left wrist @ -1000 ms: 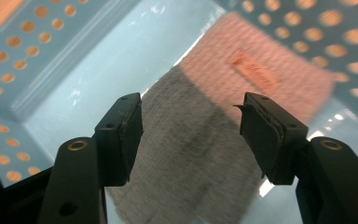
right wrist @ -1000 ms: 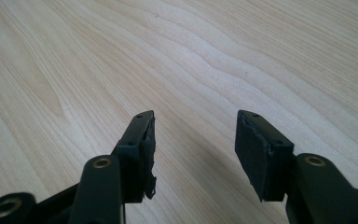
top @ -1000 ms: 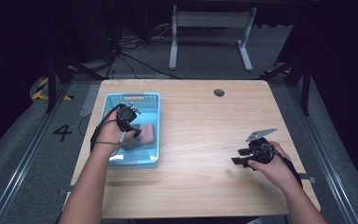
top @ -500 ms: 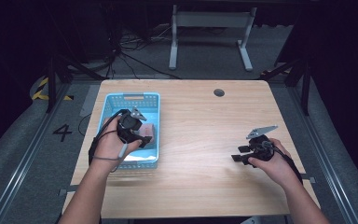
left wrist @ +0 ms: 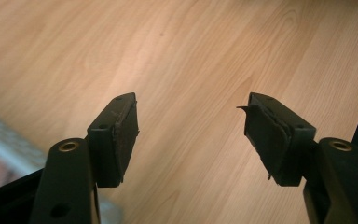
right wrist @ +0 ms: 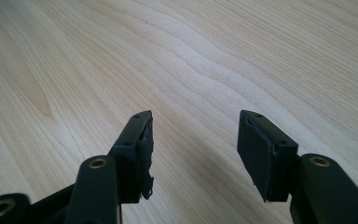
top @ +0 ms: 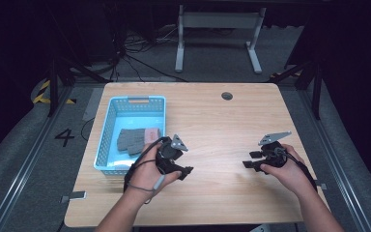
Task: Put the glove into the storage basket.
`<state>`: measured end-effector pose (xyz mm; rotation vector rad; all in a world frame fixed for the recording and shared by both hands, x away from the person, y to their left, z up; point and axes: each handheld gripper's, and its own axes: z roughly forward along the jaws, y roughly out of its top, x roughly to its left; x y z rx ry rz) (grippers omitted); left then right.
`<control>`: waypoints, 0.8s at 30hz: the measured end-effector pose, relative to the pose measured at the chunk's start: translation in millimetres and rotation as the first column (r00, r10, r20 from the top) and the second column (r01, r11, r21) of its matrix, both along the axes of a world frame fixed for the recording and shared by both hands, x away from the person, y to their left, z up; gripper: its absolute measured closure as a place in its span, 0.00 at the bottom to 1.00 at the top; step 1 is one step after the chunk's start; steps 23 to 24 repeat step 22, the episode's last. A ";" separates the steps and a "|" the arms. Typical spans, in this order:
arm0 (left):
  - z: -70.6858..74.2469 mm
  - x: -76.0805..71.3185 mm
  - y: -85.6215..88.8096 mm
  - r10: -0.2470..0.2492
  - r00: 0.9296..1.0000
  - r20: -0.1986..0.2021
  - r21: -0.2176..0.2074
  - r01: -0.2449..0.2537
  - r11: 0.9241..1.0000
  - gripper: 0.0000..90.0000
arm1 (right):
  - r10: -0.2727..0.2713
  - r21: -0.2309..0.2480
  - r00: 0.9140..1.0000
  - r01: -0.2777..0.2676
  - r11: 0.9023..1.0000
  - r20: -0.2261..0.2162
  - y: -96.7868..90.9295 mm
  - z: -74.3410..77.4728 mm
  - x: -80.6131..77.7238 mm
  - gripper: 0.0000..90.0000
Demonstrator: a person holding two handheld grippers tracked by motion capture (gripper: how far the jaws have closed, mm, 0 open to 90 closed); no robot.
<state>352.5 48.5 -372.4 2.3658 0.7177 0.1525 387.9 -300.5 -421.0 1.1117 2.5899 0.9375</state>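
A pair of grey gloves [top: 134, 140] with a pink cuff lies in the blue plastic basket [top: 137, 99] at the table's left. My left gripper [top: 183, 169] hovers just right of the basket over bare wood. Its jaws have just been opening, and in the left gripper view [left wrist: 191, 126] they stand wide apart with nothing between them. My right gripper [top: 249, 162] rests low over the table's right side, pointing left. In the right gripper view [right wrist: 193, 140] its jaws are open and empty above the wood grain.
The wooden table [top: 222, 130] has a round cable hole [top: 227, 95] near its far edge. A blurred strip of the basket's wall [left wrist: 0, 140] shows at the lower left of the left gripper view. Dark floor and a metal stand lie beyond the table.
My left hand has come out of the basket and moved right, onto the open table; the gloves stay behind in the basket. The right hand has kept still.
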 end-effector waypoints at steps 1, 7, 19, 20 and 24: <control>-5.1 -1.0 -5.5 -0.007 1.000 -0.007 -0.004 0.007 1.000 0.39 | -0.004 0.003 1.000 0.004 1.000 0.000 -0.1 -0.1 -0.1 0.51; -26.1 -6.5 -32.0 -0.071 0.997 -0.009 0.024 0.071 0.997 0.37 | -0.010 -0.004 1.000 0.010 1.000 -0.007 -2.9 -3.5 -1.1 0.51; -46.2 -9.5 -48.4 -0.079 0.996 -0.041 0.045 0.081 0.996 0.34 | -0.007 -0.008 1.000 0.007 1.000 -0.004 -1.2 -6.2 -2.7 0.50; -46.3 -9.5 -48.0 -0.079 0.996 -0.049 0.041 0.081 0.996 0.34 | -0.007 -0.008 1.000 0.007 1.000 -0.005 -0.8 -6.4 -2.5 0.50; -46.9 -9.0 -47.2 -0.077 0.996 -0.044 0.037 0.079 0.996 0.33 | -0.008 -0.008 1.000 0.008 1.000 -0.006 -0.6 -6.8 -2.3 0.50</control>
